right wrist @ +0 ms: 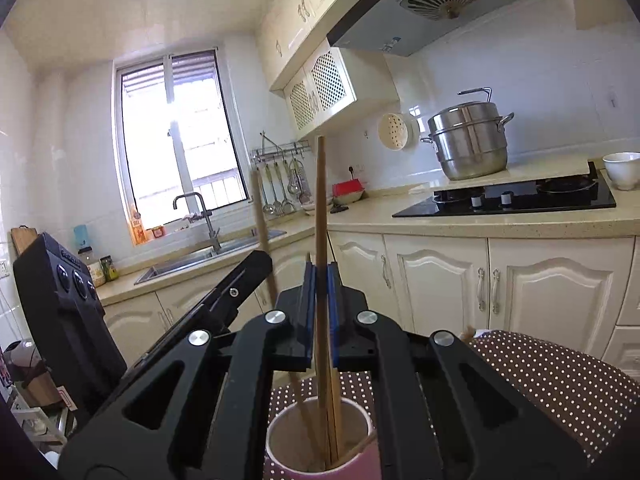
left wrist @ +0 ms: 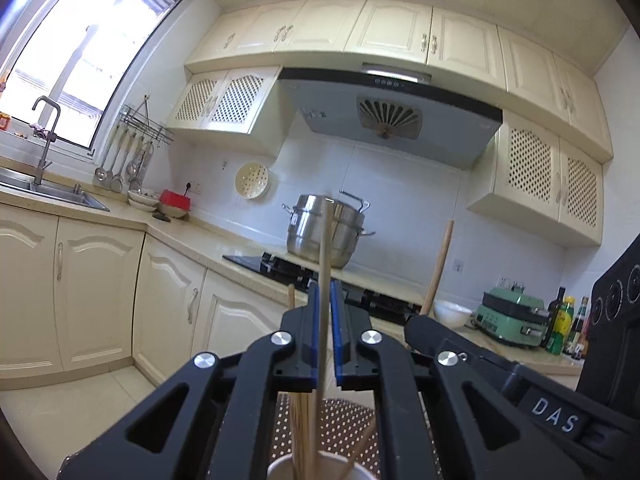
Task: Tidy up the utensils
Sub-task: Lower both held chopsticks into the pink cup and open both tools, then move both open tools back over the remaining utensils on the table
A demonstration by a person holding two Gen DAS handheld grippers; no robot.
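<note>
In the left wrist view my left gripper (left wrist: 325,292) is shut on a thin pale chopstick (left wrist: 325,240) that stands upright. Its lower end reaches down into a white-lined cup (left wrist: 280,467) below the jaws. In the right wrist view my right gripper (right wrist: 320,270) is shut on a darker wooden chopstick (right wrist: 320,200), also upright, with its lower end inside the pink cup (right wrist: 352,465). Several more chopsticks (right wrist: 305,412) lean in the cup. Each gripper shows in the other's view: the right gripper (left wrist: 420,320) with its stick (left wrist: 440,264), the left gripper (right wrist: 260,258) with its stick (right wrist: 260,216).
The cup stands on a brown polka-dot cloth (right wrist: 540,380). Behind it runs a counter with a black stove (right wrist: 508,196), a steel steamer pot (right wrist: 468,140), a white bowl (right wrist: 622,170) and a sink (right wrist: 208,256). Bottles (left wrist: 564,320) stand at the far right.
</note>
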